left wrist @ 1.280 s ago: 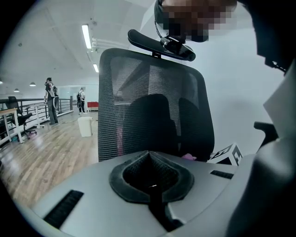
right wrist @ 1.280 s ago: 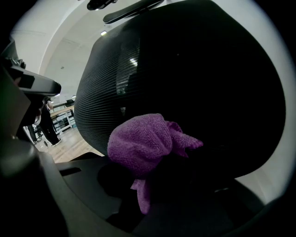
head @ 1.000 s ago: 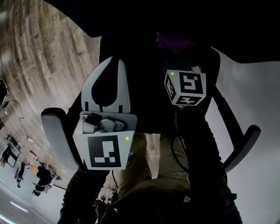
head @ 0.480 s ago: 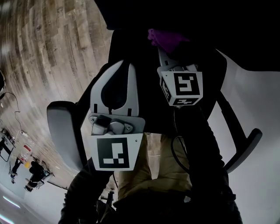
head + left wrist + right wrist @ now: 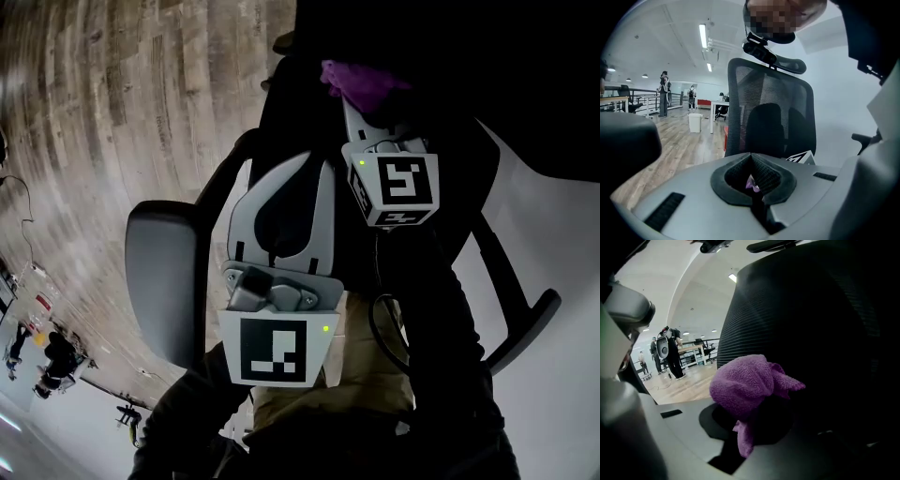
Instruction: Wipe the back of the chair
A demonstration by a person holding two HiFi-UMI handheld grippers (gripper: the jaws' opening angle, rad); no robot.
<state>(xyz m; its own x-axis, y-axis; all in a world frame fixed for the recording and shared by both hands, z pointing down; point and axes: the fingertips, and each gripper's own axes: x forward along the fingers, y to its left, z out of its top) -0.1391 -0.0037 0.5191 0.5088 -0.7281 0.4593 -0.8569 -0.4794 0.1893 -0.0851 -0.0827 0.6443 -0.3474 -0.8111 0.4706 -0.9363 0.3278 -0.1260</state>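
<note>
Just beyond the right gripper's (image 5: 752,420) purple cloth (image 5: 745,383) stands the chair back (image 5: 815,310).

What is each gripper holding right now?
Left gripper: closed, apparently empty.
Right gripper: closed on the purple cloth.

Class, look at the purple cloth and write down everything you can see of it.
The purple cloth looks like soft, nubbly terry. It is bunched into a rounded wad, with a pointed corner sticking out sideways and a tail hanging below. The right gripper is shut on it, pinching its lower part. It is held right at the dark mesh chair back; whether they touch cannot be told.
</note>
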